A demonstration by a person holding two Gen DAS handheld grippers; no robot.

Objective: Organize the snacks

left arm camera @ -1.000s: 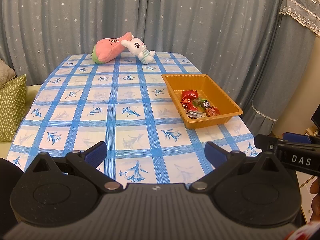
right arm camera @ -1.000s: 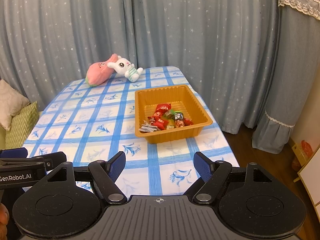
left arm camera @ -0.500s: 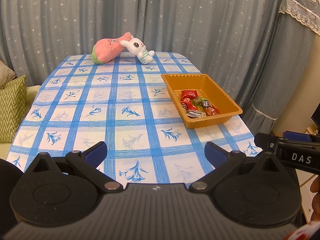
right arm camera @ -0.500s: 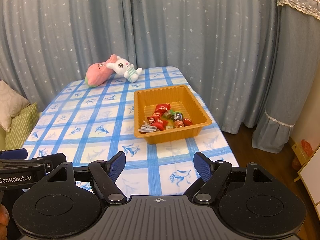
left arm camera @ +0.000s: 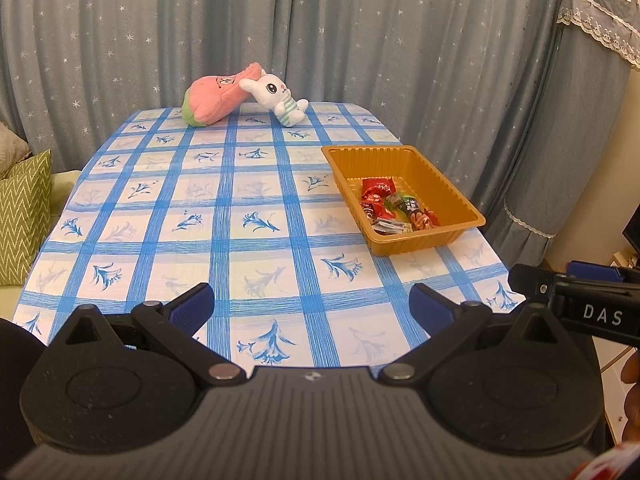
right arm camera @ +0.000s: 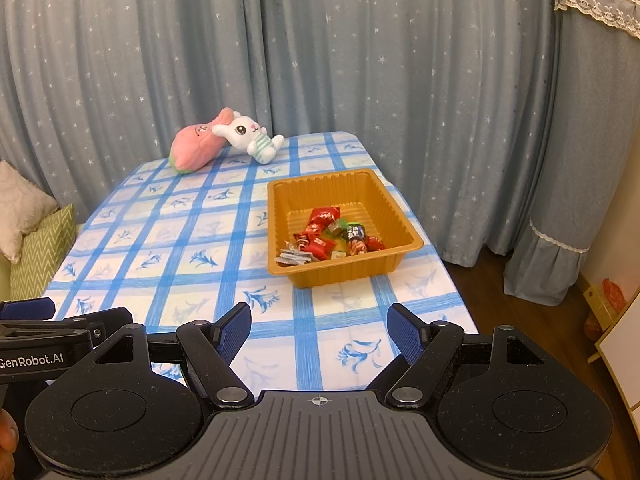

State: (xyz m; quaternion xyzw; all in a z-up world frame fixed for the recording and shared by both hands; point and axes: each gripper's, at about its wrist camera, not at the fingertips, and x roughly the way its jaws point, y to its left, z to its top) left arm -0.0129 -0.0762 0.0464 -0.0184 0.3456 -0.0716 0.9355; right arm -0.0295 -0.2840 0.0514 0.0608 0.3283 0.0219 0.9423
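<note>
Both the left gripper (left arm camera: 311, 304) and right gripper (right arm camera: 319, 326) hover spread apart, empty, near the snacks (right arm camera: 330, 234) in the orange tray (right arm camera: 400, 216).

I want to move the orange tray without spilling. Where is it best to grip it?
Probably the near rim of the orange tray, from the front with the right tool: this lip faces the tool, bare outside, and the candies lie just behind it.

On the table (left arm camera: 256, 200) there was one orange tray (right arm camera: 400, 216) holding roughly ten wrapped snacks (right arm camera: 332, 234), too heaped to count exactly, two plush toys: one pink (left arm camera: 212, 98), one white rabbit (left arm camera: 276, 96); two cushions (right arm camera: 36, 236) sat beside it
</note>
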